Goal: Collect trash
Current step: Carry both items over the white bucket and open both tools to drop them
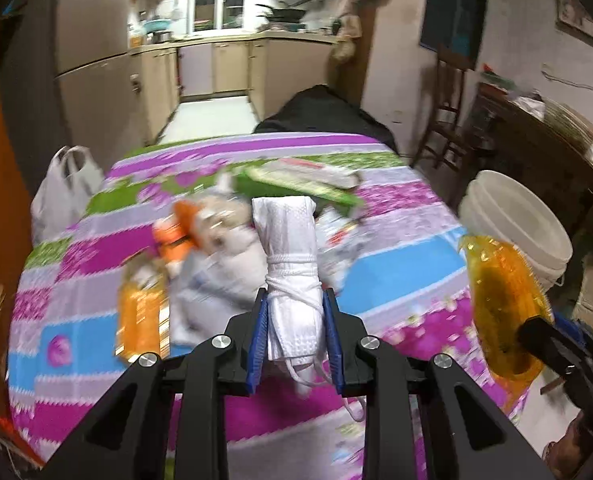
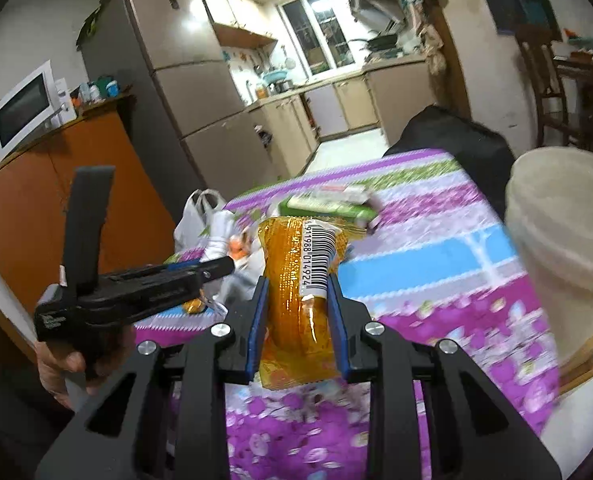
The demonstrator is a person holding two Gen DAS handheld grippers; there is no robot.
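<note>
My left gripper [image 1: 295, 300] is shut on a rolled white face mask [image 1: 292, 264] tied round with its own strings, and holds it above the flowered tablecloth [image 1: 396, 216]. My right gripper [image 2: 298, 286] is shut on a clear orange snack wrapper [image 2: 296, 300] with a barcode label; the wrapper [image 1: 504, 304] also shows in the left wrist view at the right edge. Between them on the cloth lies a blurred heap of trash: orange packets [image 1: 140, 312], white paper [image 1: 220, 268] and a green box [image 1: 296, 186]. A white bucket [image 2: 564, 240] stands just right of the table.
A white plastic bag [image 1: 62, 196] hangs at the table's left side. A black bulky thing [image 1: 324, 114] sits behind the far edge. An orange cabinet [image 2: 36, 208] with a microwave [image 2: 24, 108], a tall fridge [image 2: 176, 92] and a wooden chair [image 1: 448, 120] surround the table.
</note>
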